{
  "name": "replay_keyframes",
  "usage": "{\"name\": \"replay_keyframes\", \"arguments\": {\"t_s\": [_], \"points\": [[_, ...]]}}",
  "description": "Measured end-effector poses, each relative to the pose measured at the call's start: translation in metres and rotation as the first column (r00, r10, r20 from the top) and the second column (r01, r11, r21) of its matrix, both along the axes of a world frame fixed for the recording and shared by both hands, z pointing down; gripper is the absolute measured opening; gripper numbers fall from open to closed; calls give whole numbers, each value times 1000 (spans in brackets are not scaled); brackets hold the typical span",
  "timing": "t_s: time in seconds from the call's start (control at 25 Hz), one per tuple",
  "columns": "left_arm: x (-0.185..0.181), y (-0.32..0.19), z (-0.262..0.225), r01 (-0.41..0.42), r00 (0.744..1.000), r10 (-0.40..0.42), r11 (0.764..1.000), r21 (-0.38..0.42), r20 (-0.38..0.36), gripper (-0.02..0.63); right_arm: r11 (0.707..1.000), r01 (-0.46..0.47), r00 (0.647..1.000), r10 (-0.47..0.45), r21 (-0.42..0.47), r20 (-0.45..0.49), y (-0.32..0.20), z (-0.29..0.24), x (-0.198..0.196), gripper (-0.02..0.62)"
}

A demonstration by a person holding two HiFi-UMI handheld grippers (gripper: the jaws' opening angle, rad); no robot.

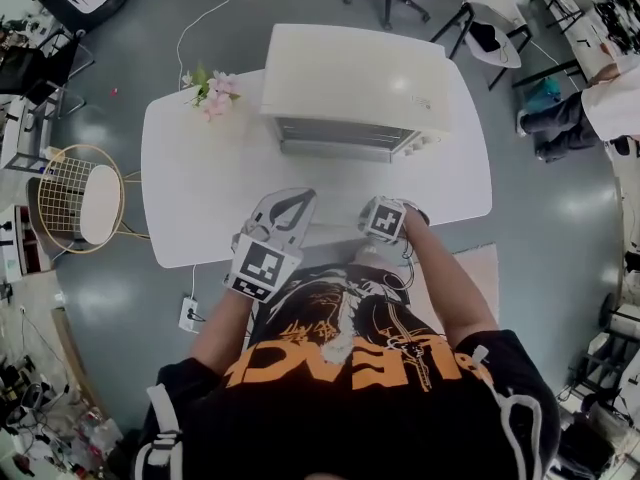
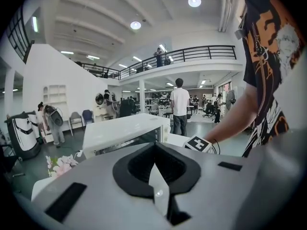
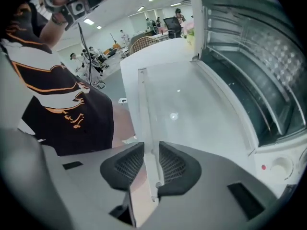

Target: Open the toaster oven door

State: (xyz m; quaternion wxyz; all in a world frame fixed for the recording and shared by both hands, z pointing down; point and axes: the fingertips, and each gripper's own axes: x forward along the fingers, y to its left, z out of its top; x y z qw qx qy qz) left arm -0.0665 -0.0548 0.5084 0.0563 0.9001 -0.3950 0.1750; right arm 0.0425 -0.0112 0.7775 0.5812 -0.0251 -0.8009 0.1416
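A white toaster oven (image 1: 355, 73) stands at the far side of the white table (image 1: 190, 188). Its glass door (image 3: 192, 114) lies folded down flat, leaving the racks inside (image 3: 249, 66) in plain sight. The door's handle bar (image 3: 143, 104) runs between the pads of my right gripper (image 3: 151, 164), which is open; the pads stand beside the bar and do not press it. My left gripper (image 2: 154, 171) is shut with nothing in it. It hovers to the left of the door in front of the oven (image 2: 127, 135), and in the head view the left gripper (image 1: 290, 208) sits near the table's front edge.
A bunch of pink flowers (image 1: 212, 90) lies on the table left of the oven. A round wire stool (image 1: 80, 196) stands on the floor at the left, a power strip (image 1: 190, 313) lies near my feet, and office chairs (image 1: 490, 23) stand behind the table. Several people stand far off.
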Motion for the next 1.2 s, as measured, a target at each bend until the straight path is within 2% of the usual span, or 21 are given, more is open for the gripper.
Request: {"name": "replay_keyframes", "arguments": {"t_s": [0.12, 0.24, 0.28, 0.48, 0.6, 0.68, 0.84, 0.96, 1.08, 1.2], "points": [[-4, 1, -1, 14, 1000, -14, 1000, 2, 8, 23, 999, -42, 999, 42, 8, -25, -5, 12, 7, 83], [-9, 1, 1, 34, 999, -34, 999, -1, 11, 23, 997, -81, 997, 82, 16, -12, -10, 15, 6, 57], [-10, 1, 2, 39, 999, -39, 999, -5, 10, 23, 995, -98, 995, 98, 19, -9, -12, 15, 7, 24], [-13, 4, 5, 46, 999, -46, 999, -14, 5, 23, 991, -131, 991, 131, 13, 1, -9, 13, 3, 17], [-13, 1, 3, 46, 999, -46, 999, -12, 1, 23, 983, -175, 984, 172, 54, 54, -16, 3, -3, 15], [-15, -1, 3, 48, 999, -48, 999, -10, 0, 23, 961, -249, 964, 235, 118, 123, -34, -8, -5, 15], [-14, -5, 3, 53, 999, -53, 999, -13, -13, 23, 899, -406, 892, 351, 163, 286, -65, -42, -13, 15], [-9, -9, -3, 41, 999, -41, 999, 2, -22, 23, 841, -514, 807, 406, 171, 430, -85, -87, -17, 15], [-3, -12, -14, 26, 999, -25, 999, 30, -29, 23, 782, -594, 714, 405, 188, 571, -99, -145, -22, 14], [1, -17, -27, 18, 999, -15, 998, 62, -52, 23, 734, -644, 641, 361, 218, 678, -107, -203, -26, 14]]}}
